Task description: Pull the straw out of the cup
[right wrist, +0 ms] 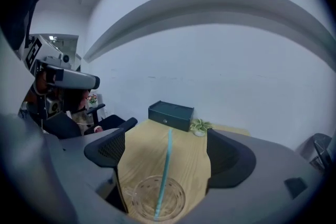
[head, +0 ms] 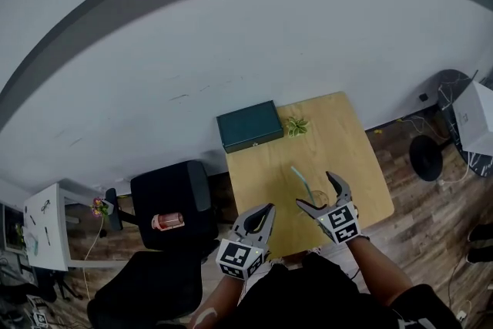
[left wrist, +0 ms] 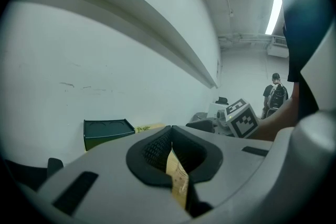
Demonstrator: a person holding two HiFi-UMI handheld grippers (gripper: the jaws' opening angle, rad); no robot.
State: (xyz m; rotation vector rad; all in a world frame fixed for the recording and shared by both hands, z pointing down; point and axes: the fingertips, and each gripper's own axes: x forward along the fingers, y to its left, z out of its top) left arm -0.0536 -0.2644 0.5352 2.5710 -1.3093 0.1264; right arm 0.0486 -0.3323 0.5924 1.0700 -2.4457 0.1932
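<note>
Head view, cup (right wrist: 140, 202) barely visible behind right tool (head: 314, 189), spread wide around straw (head: 300, 179), left tool (head: 269, 209) closed, empty.

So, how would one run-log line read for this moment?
step: pre-grasp | right gripper: open, astride teal straw | clear cup: straw inside | left gripper: shut, empty

The middle of the tabletop (head: 339, 135) is lying bare, so a gripper is getting lots of room there. A green box (head: 249, 125) is sitting at the far left corner. A little plant (head: 296, 125) is standing just beside it on the far edge. The wall (head: 231, 50) is closing off that side. Near the near edge a cup (right wrist: 157, 198) is standing with a straw (right wrist: 165, 170) sticking up. The right gripper (head: 315, 189) is holding its jaws wide on both sides, not touching. A black chair (head: 173, 200) is crowding the left edge.
</note>
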